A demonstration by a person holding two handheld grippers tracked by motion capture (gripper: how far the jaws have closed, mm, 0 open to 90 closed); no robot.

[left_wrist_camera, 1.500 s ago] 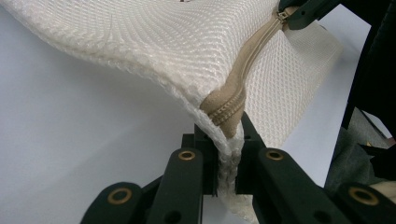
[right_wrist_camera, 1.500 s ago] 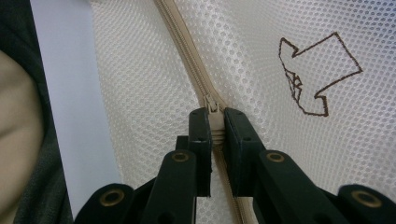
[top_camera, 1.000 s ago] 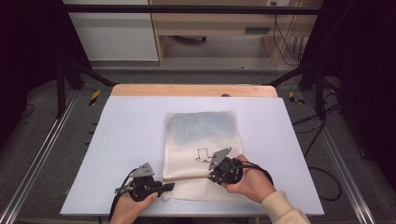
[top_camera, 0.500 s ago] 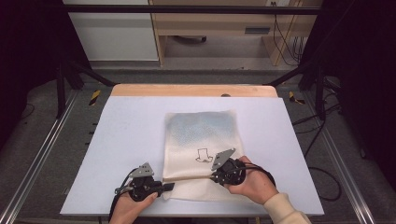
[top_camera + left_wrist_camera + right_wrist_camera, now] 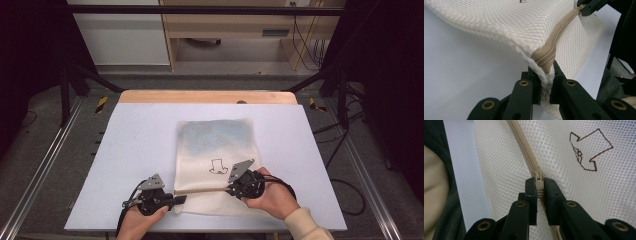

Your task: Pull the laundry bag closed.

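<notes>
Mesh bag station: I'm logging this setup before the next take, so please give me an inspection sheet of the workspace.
Surface: pale table top, wooden strip along its far edge.
Job's things: cream mesh bag lying flat, small outline drawing on it; tan zipper across its near end.
Clutter: nothing seen.
Grippers: left gripper shut on the bag's corner at the zipper's end; right gripper shut on the zipper pull.
Cables: black cable loops from each gripper; more cables on the floor at right.
Surroundings: dark frame posts, grey floor, wooden furniture behind.
</notes>
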